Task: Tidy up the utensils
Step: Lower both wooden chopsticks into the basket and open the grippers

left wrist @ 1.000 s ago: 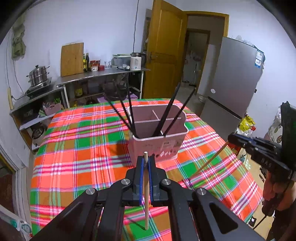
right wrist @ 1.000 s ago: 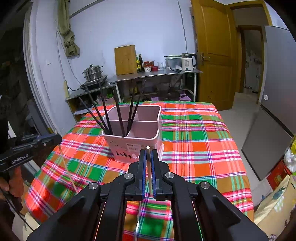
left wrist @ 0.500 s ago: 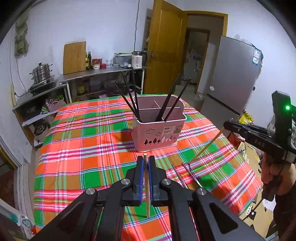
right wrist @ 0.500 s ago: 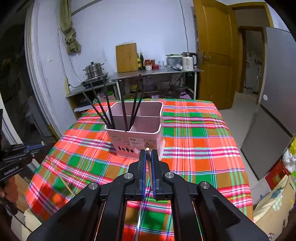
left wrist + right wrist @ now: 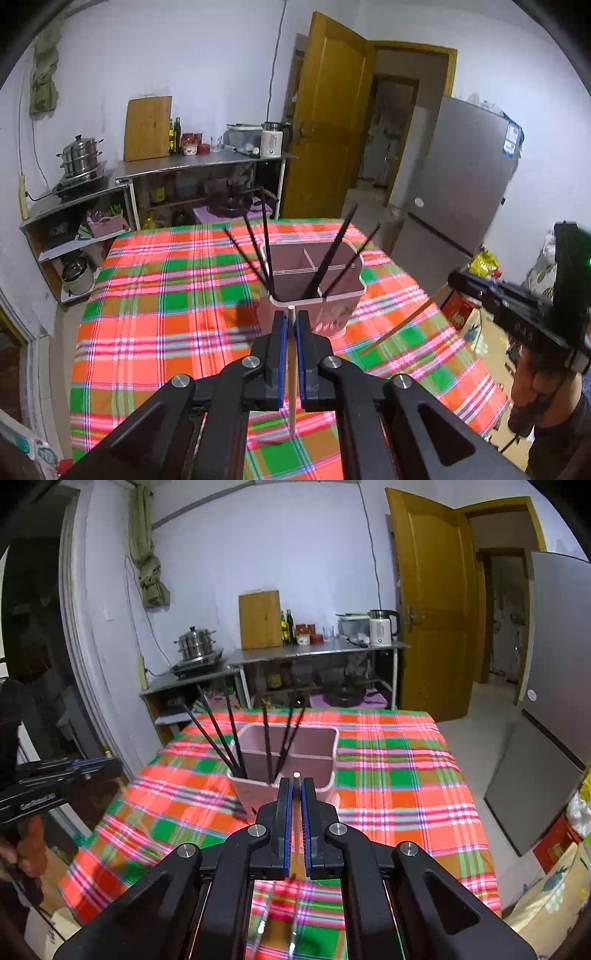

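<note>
Wooden chopstick in each gripper

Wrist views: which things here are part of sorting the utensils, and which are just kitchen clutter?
Job:
- left gripper, shut on a wooden chopstick
- right gripper, shut on another wooden chopstick
- pink utensil holder
- black chopsticks standing in it

Lying about:
- cutting board
- steamer pot
- kettle
- fridge

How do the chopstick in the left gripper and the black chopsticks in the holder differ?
The wooden chopstick is pale; the black chopsticks are dark. It is clamped in the left gripper, clear of the pink holder; they stand inside it. It hangs near upright in the left wrist view; they lean outward, fanned. All are slim, straight sticks.
</note>
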Available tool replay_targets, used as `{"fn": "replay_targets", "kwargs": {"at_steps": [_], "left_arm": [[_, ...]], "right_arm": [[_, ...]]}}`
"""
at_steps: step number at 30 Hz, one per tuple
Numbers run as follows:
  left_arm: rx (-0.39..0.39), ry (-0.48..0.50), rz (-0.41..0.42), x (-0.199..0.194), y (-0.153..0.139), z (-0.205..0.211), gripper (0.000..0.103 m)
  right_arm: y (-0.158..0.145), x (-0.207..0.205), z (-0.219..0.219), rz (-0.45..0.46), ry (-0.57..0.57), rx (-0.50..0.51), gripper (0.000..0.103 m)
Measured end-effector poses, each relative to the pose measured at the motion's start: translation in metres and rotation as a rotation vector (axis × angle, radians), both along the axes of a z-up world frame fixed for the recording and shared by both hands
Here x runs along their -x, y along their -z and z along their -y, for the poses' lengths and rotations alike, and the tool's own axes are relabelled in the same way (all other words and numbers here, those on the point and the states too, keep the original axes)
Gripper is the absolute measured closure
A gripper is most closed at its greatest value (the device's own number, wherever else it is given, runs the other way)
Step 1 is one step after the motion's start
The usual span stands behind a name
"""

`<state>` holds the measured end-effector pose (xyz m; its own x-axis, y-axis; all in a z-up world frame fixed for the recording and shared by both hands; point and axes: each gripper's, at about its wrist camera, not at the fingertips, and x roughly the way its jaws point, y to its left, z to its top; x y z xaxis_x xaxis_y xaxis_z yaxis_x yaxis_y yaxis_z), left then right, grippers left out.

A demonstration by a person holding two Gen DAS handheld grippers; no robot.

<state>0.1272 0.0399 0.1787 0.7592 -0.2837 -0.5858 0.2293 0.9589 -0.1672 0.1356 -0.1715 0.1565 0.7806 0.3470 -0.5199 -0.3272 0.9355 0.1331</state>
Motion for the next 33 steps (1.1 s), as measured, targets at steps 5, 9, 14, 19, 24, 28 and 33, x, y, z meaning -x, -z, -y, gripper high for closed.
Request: {"fn": "replay_targets", "kwargs": {"at_steps": [5, 9, 14, 19, 24, 28, 33], "left_arm": [[0.04, -0.012, 0.029, -0.02, -0.02, -0.003, 0.099], [0.068, -0.03, 0.063, -0.036, -0.038, -0.006, 0.099], [0.09, -0.054, 0.112, -0.055, -0.059, -0.012, 0.099], [0.114, -0.072, 0.151, -0.074, -0.074, -0.016, 0.099], [0.125, -0.083, 0.172, -0.092, -0.073, -0.016, 0.099], [0.14, -0.093, 0.155, -0.107, -0.059, -0.017, 0.099], [0.133, -0.093, 0.132, -0.121, -0.037, -0.015, 0.099]], "right_arm": [[-0.014, -0.008, -0.01, 0.028, -0.015, -0.022, 0.098], [-0.023, -0.015, -0.018, 0.048, -0.02, -0.033, 0.098], [-0.037, -0.028, -0.026, 0.08, -0.021, -0.062, 0.098], [-0.048, -0.04, -0.034, 0.108, -0.02, -0.077, 0.098], [-0.05, -0.053, -0.044, 0.126, -0.02, -0.075, 0.098], [-0.04, -0.062, -0.051, 0.108, -0.024, -0.063, 0.099], [-0.025, -0.07, -0.056, 0.078, -0.026, -0.053, 0.098]]}}
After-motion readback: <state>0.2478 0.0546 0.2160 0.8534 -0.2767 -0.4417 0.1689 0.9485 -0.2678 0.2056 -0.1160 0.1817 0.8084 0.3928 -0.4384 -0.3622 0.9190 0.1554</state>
